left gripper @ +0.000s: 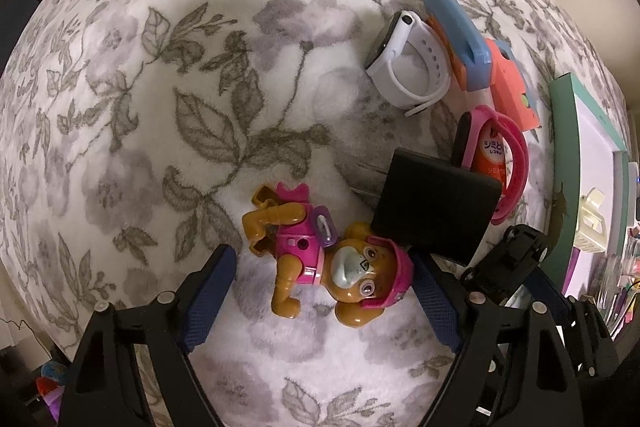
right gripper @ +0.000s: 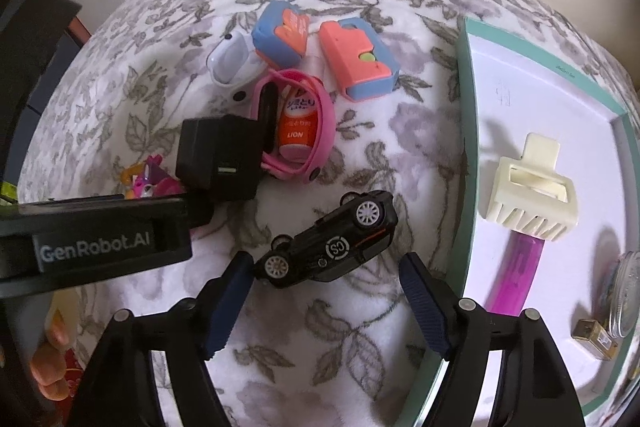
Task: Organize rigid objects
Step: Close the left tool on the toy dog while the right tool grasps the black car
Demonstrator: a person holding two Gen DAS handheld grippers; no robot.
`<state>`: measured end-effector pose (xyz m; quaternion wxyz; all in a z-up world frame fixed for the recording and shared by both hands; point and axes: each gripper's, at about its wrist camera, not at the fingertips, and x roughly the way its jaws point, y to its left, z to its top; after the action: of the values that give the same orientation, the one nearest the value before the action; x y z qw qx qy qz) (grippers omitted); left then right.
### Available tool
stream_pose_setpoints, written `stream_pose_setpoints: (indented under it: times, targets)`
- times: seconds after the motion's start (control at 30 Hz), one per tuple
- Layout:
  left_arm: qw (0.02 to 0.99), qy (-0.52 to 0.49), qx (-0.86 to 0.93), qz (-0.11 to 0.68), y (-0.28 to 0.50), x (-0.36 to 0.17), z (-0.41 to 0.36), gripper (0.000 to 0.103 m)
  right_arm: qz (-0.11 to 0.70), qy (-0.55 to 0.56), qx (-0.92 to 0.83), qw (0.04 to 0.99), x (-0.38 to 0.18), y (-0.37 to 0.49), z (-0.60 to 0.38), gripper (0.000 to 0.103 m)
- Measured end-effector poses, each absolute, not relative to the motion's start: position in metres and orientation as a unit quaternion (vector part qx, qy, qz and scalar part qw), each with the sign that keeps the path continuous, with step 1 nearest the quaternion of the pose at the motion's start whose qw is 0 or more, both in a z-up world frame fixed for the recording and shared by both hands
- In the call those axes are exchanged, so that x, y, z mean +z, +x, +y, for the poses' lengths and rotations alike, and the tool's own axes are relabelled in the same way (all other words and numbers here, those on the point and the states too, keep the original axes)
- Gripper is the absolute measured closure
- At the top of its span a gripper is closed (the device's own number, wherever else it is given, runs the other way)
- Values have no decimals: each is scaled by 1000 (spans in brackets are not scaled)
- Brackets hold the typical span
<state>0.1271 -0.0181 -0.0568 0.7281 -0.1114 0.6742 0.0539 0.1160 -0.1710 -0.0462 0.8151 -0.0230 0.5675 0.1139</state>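
Now both grippers stand with jaws apart over the floral blanket point(left gripper: 168, 99). Pointing down, the left gripper point(left gripper: 324, 287) straddles the toy puppy figure point(left gripper: 320, 259), its pads clear of the toy. Just beside the puppy lies the black charger point(left gripper: 436, 203), and beyond the charger the pink watch point(right gripper: 316, 131) rings an orange bottle point(right gripper: 296, 131). Near the charger, the right gripper point(right gripper: 328, 291) brackets the black toy car point(right gripper: 332, 239); whether its left pad touches the car is unclear.
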Motion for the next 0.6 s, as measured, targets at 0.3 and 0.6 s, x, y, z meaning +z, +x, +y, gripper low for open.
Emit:
stream_pose_setpoints:
  times: [0.3, 0.6]
  targets:
    - [731, -119, 62, 669, 132, -59, -10, 23, 555, 6, 134, 821, -33, 127, -186, 23]
    - [729, -130, 68, 669, 132, -59, 2, 23, 539, -16, 161, 826, -36, 129, -177, 11]
